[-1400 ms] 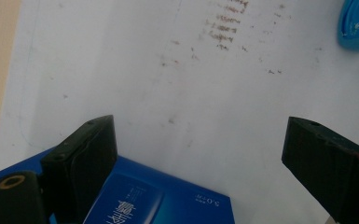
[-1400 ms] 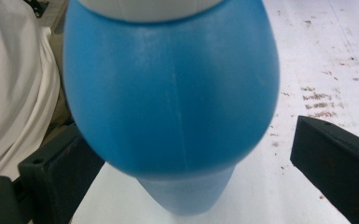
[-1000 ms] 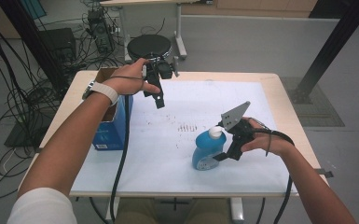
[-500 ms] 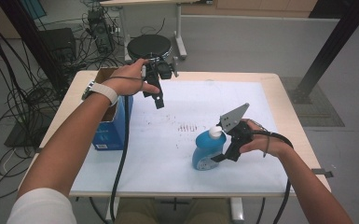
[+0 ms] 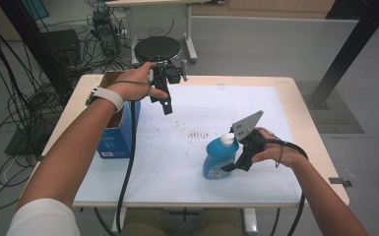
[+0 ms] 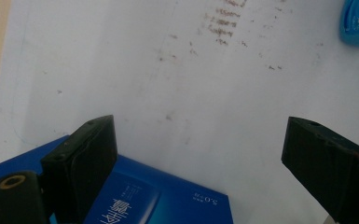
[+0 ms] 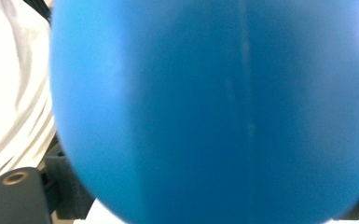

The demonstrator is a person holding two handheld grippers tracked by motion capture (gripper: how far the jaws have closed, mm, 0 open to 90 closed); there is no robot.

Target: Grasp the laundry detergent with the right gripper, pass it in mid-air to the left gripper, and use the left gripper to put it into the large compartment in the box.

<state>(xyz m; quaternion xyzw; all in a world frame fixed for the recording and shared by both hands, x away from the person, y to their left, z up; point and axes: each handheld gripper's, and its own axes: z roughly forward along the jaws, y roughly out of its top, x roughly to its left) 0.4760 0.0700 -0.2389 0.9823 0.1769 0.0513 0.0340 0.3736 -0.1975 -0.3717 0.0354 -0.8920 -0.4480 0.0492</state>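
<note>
Blue bottle (image 5: 220,160) with a white cap stands upright at five o'clock on my white-covered worktop (image 5: 187,157). My right tongs (image 5: 232,164) have just been closing around its body. My left tongs (image 5: 166,104) hang wide apart, holding nothing, at eleven o'clock above a blue box (image 5: 115,137).

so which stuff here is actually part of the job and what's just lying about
In the job:
- blue bottle, upright on the white sheet
- right gripper, its fingers have just been closing around the bottle
- left gripper, open, held above the table

Lying about:
- blue box at the table's left edge
- black stool behind the table
- floor cables
</note>
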